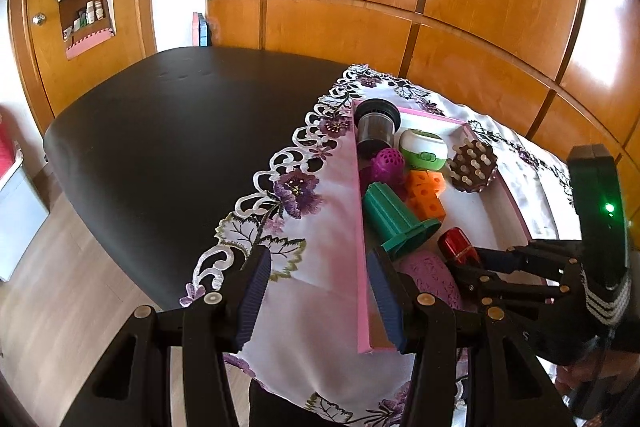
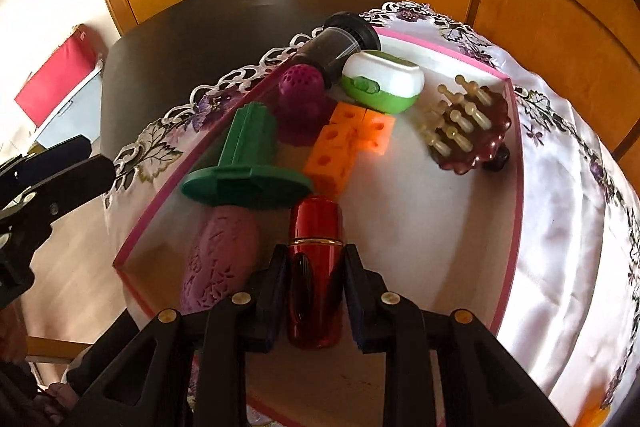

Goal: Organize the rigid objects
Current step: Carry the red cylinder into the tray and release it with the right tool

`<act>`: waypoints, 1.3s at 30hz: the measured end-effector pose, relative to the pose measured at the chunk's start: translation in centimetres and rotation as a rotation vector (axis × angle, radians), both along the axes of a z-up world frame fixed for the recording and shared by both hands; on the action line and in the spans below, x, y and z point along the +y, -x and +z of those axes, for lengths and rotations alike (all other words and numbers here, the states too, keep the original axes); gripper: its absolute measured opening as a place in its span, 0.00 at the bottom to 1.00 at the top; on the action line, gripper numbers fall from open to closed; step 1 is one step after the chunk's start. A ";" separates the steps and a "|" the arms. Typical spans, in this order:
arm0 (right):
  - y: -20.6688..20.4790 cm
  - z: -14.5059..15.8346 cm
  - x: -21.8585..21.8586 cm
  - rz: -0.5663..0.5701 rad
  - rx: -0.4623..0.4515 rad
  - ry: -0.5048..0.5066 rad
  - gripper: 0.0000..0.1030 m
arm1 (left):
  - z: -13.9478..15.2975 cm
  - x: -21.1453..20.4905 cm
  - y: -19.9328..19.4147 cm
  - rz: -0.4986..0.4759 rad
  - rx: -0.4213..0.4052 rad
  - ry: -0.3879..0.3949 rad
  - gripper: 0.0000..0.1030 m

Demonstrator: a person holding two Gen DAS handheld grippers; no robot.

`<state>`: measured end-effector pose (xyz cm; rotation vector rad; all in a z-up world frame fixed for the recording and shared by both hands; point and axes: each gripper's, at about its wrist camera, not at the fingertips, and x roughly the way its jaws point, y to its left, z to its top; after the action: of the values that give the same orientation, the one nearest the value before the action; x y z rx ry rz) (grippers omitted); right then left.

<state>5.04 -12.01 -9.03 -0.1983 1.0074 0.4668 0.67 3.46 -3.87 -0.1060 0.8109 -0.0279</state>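
Note:
A pink-rimmed tray [image 2: 516, 187] on a floral cloth holds several objects: a green funnel-shaped piece [image 2: 248, 163], orange holed blocks [image 2: 344, 143], a purple perforated ball [image 2: 300, 83], a green-and-white case [image 2: 380, 79], a dark cylinder [image 2: 340, 43], a maroon peg brush [image 2: 472, 131] and a pink embossed case [image 2: 220, 259]. My right gripper [image 2: 316, 267] is shut on a red metallic capsule [image 2: 316, 243] inside the tray's near end. My left gripper [image 1: 320, 291] is open and empty, straddling the tray's left wall [image 1: 362, 287]. The capsule also shows in the left wrist view [image 1: 456, 247].
The tray sits on a white cloth with purple flowers [image 1: 312, 251] laid over a black table [image 1: 180, 131]. Wooden cabinets [image 1: 440, 7] stand behind. Wooden floor [image 1: 60, 287] lies to the left.

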 end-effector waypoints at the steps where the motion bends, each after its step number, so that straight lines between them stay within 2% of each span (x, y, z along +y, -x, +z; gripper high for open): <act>1: 0.2 0.0 -0.2 -0.003 0.001 -0.007 0.25 | 0.0 0.0 0.0 0.003 0.001 -0.002 0.50; 8: 0.0 0.2 -1.2 -0.036 0.013 -0.054 0.26 | 0.0 0.1 0.1 0.011 0.004 -0.006 0.50; 17: 0.2 0.6 -3.1 -0.091 0.029 -0.109 0.35 | 0.1 -0.3 0.2 0.007 0.004 -0.016 0.51; 33: 2.1 4.3 -5.5 -0.176 -0.137 -0.117 0.37 | 1.3 -1.8 0.4 -0.027 -0.025 -0.024 0.53; 39: 2.3 5.2 -6.6 -0.206 -0.167 -0.116 0.37 | 1.3 -2.6 0.6 -0.046 -0.025 -0.031 0.53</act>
<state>2.71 -18.57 -3.88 -0.0278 0.8239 0.3140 0.04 0.88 -2.56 -0.0573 0.7889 -0.0594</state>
